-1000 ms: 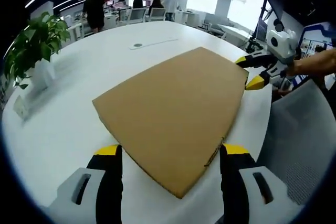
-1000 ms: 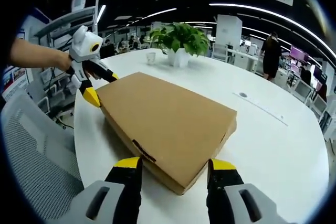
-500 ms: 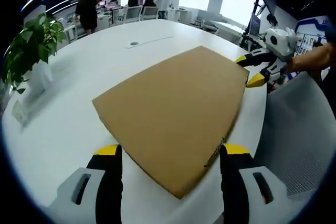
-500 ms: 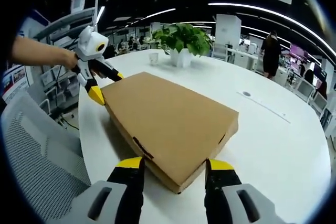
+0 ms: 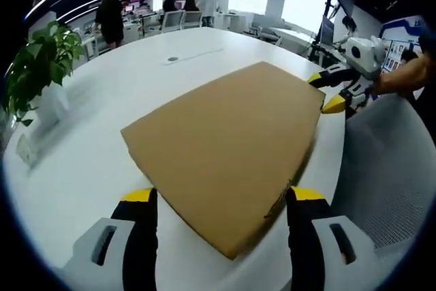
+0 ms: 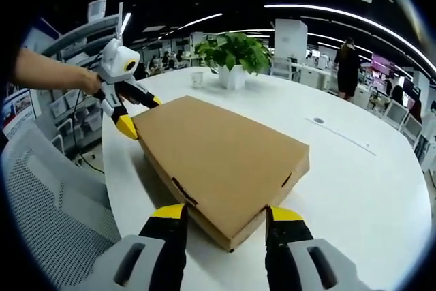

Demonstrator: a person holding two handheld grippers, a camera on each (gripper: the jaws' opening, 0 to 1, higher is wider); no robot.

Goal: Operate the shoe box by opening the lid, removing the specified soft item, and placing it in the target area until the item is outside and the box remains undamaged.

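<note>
The box (image 5: 228, 151) lies flat on the white table (image 5: 88, 141), lid shut. Left gripper (image 5: 221, 199): jaws spread wide, one on each side of the box's near corner, which sits between the tips. Right gripper (image 6: 221, 215): likewise agape, straddling the opposite corner. Neither clamps the cardboard. A potted plant (image 6: 234, 51) stands beyond the box; a mesh chair (image 6: 48, 202) sits beside the table.
</note>
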